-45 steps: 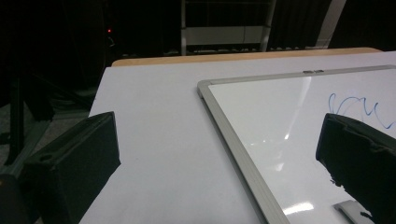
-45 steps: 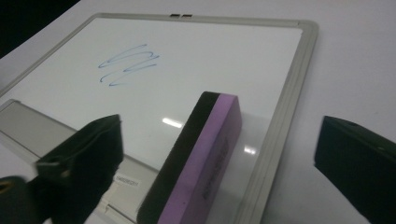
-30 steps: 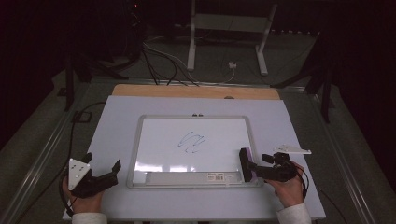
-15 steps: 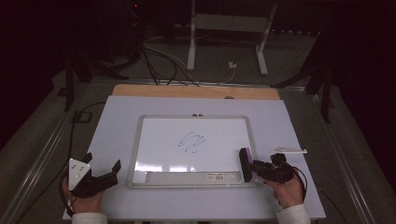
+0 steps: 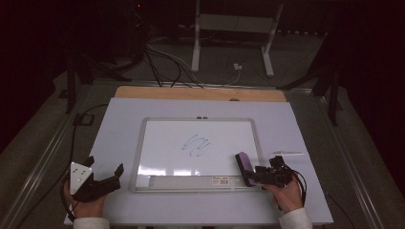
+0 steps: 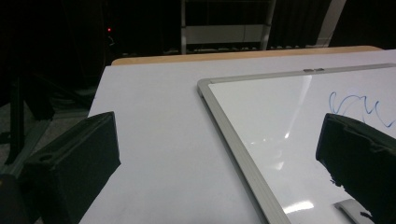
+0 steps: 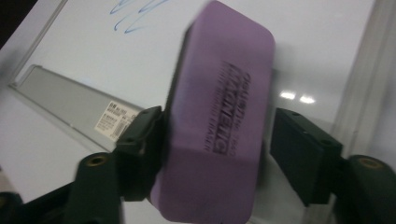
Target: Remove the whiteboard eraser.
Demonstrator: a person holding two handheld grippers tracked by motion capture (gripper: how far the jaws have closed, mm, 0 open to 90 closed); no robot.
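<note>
A white-framed whiteboard [image 5: 138,157] [image 6: 233,140] [image 7: 355,93] lies on the table with a blue scribble [image 5: 196,145] [image 6: 359,105] [image 7: 135,11] near its middle. A purple eraser [image 5: 244,168] [image 7: 219,121] stands on edge over the board's lower right corner. My right gripper [image 5: 250,176] [image 7: 218,119] has it between its jaws, both pads against its sides. Those jaws have just been opening. My left gripper [image 5: 105,164] [image 6: 217,126] rests open and empty at the table's front left, beside the board's left edge.
A grey strip with a label [image 5: 191,181] [image 7: 65,98] runs along the board's near edge. A thin white pen [image 5: 285,153] lies just right of the board. Cables [image 5: 162,62] and a stand's legs [image 5: 196,52] are on the floor beyond the table.
My right hand has edged a little to the left with the eraser. The left gripper has stayed still.
</note>
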